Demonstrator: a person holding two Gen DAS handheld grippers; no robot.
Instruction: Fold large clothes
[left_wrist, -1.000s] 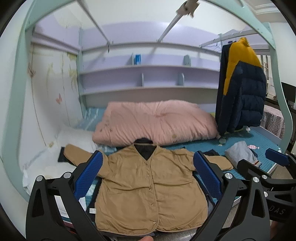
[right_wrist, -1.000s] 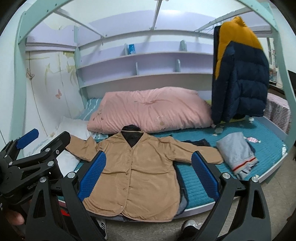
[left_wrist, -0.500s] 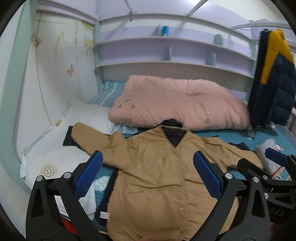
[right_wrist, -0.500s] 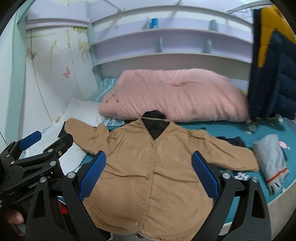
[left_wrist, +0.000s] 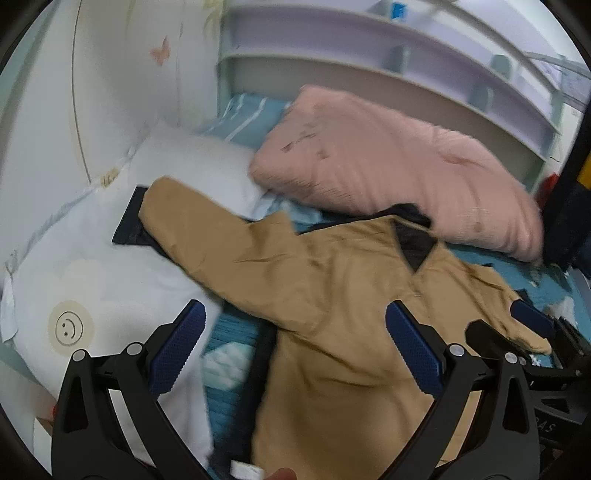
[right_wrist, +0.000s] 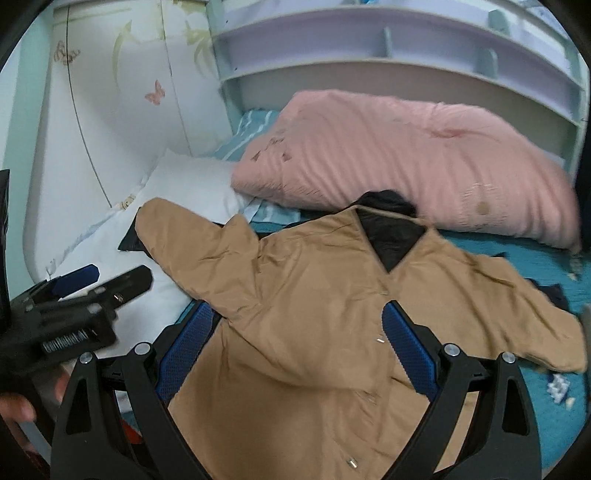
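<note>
A tan snap-front jacket (left_wrist: 343, 295) (right_wrist: 314, 314) with a black lining at the collar lies spread flat, front up, on the teal bed. Its left sleeve (left_wrist: 192, 218) (right_wrist: 184, 236) reaches out over a white pillow; its right sleeve (right_wrist: 517, 314) points right. My left gripper (left_wrist: 295, 350) hovers open above the jacket's left side, nothing between its blue pads. My right gripper (right_wrist: 299, 350) hovers open above the jacket's chest, also holding nothing. The left gripper (right_wrist: 66, 314) also shows at the left edge of the right wrist view.
A pink duvet (left_wrist: 399, 162) (right_wrist: 406, 162) is bunched behind the jacket. A white pillow (left_wrist: 96, 288) with a smiley sticker lies at the left by the painted wall (right_wrist: 110, 110). Lilac shelves (right_wrist: 369, 48) run along the back. A dark hanging coat (left_wrist: 569, 206) is at the right edge.
Both grippers have moved forward and down toward the bed, swinging left toward the jacket's left sleeve. Both stay open. The jacket has not moved.
</note>
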